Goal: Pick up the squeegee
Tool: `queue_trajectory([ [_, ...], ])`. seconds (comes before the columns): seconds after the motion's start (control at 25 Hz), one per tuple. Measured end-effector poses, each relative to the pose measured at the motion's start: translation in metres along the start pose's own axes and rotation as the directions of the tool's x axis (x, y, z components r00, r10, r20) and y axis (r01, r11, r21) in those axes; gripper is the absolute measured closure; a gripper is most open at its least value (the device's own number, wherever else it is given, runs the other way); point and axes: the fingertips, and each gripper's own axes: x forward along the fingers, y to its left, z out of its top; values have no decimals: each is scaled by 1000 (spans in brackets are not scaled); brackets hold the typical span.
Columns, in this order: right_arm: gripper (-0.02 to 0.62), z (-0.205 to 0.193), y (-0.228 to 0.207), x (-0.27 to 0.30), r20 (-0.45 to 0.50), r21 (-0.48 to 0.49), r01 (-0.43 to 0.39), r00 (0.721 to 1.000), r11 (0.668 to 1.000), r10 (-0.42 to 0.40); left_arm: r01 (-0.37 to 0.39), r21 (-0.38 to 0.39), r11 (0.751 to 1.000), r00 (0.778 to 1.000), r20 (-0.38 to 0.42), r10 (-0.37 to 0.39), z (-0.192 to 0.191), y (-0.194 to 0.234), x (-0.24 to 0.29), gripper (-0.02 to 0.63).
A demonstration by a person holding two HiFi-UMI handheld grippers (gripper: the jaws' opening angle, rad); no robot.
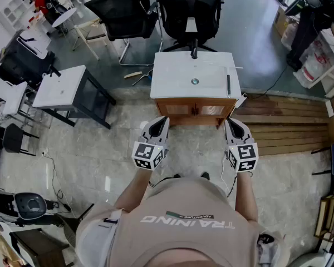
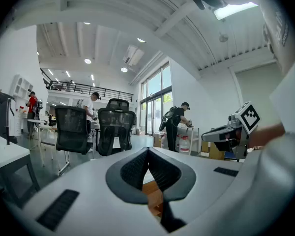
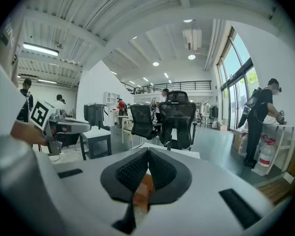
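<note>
**While left gripper (image 1: 162, 120) and right gripper (image 1: 229, 121) are closed on nothing, squeegee (image 1: 229, 84) lies on vanity (image 1: 170, 85) top**

As seen from the head view, both grippers are held side by side, just short of the vanity's wooden cabinet front (image 1: 181, 109).
- Each gripper view shows its 2 dark pads meeting at the tips, with nothing between them. Only cabinet wood shows through the gap below.

Containers:
- Sink basin (image 1: 210, 75) is sunk in the white top. Only its drain (image 1: 195, 81) is visible in it.
- Squeegee is outside the basin. It is a slim dark bar on the flat top just right of it, near the right edge and well apart from both grippers. It is too small to see detail.
- Faucet (image 1: 193, 52) stands at the far edge.
- 2 black chairs (image 1: 122, 13) are beyond.

View differences:
- Head view alone shows the squeegee and the basin.
- Left gripper view shows the right gripper's marker cube (image 2: 248, 117). Farther off are a person (image 2: 176, 124) at a shelf and a large bottle (image 2: 185, 144), contents not discernible.
- Right gripper view shows the left gripper (image 3: 44, 116) and tall windows (image 3: 236, 63).
</note>
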Motion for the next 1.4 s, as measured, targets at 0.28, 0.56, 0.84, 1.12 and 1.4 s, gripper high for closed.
queue_trajectory([
  [0.28, 565, 3, 13, 22, 14, 13, 43, 999, 999, -43, 50, 43, 998, 999, -10, -49, -2, 24, 5, 594],
  [0.56, 565, -19, 26, 27, -47, 21, 69, 997, 997, -68, 87, -1, 996, 996, -20, -87, -22, 31, 4, 594],
  [0.84, 565, -15, 17, 49, -68, -14, 61, 996, 998, -61, 90, -42, 995, 995, -42, -92, -35, 36, 21, 594],
  [1.12, 565, -22, -16, 98, -74, 39, 2, 997, 999, 1, 85, -20, 996, 995, -49, -86, -28, 44, 72, 594],
  [1.4, 565, -8, -76, 152, -62, 30, -53, 997, 998, 55, 17, 11, 1000, 999, -28, -16, 3, 63, 139, 594],
])
